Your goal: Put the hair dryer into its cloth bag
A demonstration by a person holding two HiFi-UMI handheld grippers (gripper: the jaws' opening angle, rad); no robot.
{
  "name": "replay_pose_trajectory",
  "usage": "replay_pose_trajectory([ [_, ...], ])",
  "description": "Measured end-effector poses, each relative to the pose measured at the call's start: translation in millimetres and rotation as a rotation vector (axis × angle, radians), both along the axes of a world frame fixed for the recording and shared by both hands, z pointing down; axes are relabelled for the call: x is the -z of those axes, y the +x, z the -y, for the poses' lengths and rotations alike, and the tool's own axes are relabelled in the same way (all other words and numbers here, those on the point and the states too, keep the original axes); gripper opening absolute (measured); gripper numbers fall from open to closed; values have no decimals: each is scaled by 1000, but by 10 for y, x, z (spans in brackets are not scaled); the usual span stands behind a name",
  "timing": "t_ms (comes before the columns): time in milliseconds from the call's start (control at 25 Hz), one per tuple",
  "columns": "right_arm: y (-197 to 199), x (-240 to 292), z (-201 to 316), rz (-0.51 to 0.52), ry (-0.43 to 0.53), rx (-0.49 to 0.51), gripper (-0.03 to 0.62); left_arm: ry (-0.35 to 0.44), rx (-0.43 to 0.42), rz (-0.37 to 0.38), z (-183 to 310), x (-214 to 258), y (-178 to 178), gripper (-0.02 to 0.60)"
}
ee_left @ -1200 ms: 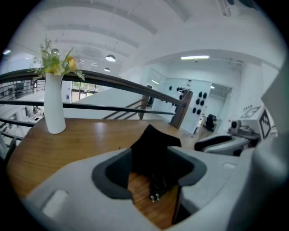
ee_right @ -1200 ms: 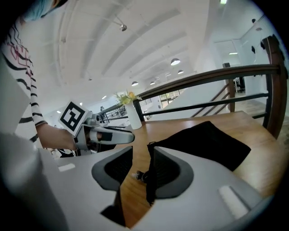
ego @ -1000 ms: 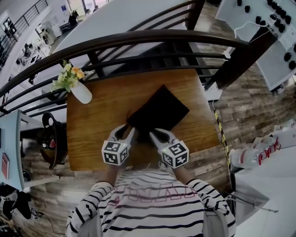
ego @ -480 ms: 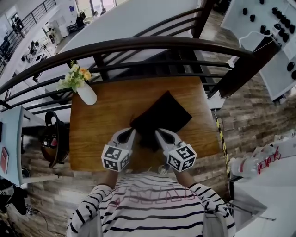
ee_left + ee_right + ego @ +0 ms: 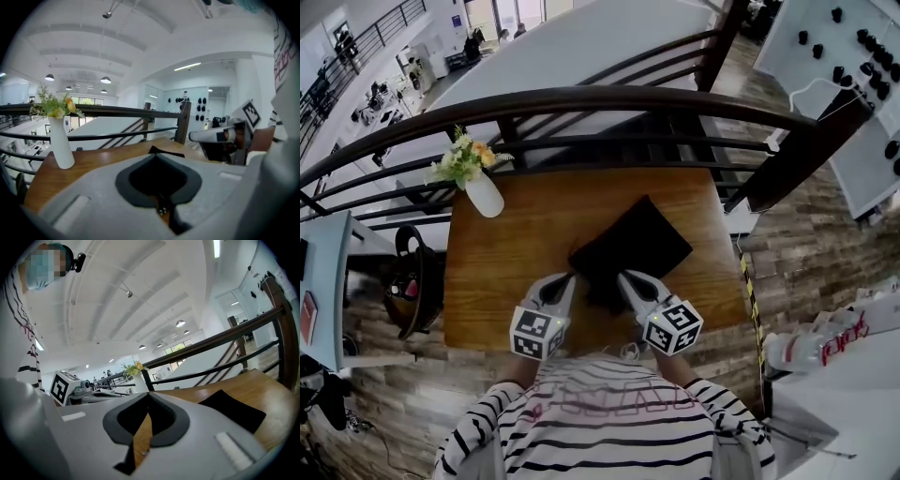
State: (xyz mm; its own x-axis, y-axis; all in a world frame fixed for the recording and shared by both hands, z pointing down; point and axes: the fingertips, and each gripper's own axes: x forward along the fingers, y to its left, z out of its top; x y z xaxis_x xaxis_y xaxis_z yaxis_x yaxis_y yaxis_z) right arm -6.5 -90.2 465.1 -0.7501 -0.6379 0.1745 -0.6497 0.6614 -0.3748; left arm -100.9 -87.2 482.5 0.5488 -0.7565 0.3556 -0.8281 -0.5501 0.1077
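A wood-grain desk (image 5: 516, 262) stands against a dark curved railing (image 5: 581, 98) on a mezzanine, over a floor (image 5: 806, 234) of rough, mixed-tone planks. A smooth white vase (image 5: 485, 195) of flowers sits at its far left corner. The cloth bag (image 5: 637, 244), flat, matte black and roughly square, lies cornerwise mid-desk. The left gripper (image 5: 570, 277) and right gripper (image 5: 623, 277) have their fingers together at its near edge; whether they pinch cloth is unclear.

The black cloth bag (image 5: 637, 246) lies cornerwise near the middle of the wooden table (image 5: 516, 262).
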Motion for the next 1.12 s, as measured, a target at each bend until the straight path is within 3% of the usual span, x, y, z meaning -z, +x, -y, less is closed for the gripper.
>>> replay_pose_trajectory([
  [560, -89, -157, -55, -67, -35, 0, 0, -56, 40, 46, -124, -165, -280, 3],
  [1120, -165, -219, -66, -105, -56, 10, 0, -71, 34, 41, -143, -228, -346, 3],
])
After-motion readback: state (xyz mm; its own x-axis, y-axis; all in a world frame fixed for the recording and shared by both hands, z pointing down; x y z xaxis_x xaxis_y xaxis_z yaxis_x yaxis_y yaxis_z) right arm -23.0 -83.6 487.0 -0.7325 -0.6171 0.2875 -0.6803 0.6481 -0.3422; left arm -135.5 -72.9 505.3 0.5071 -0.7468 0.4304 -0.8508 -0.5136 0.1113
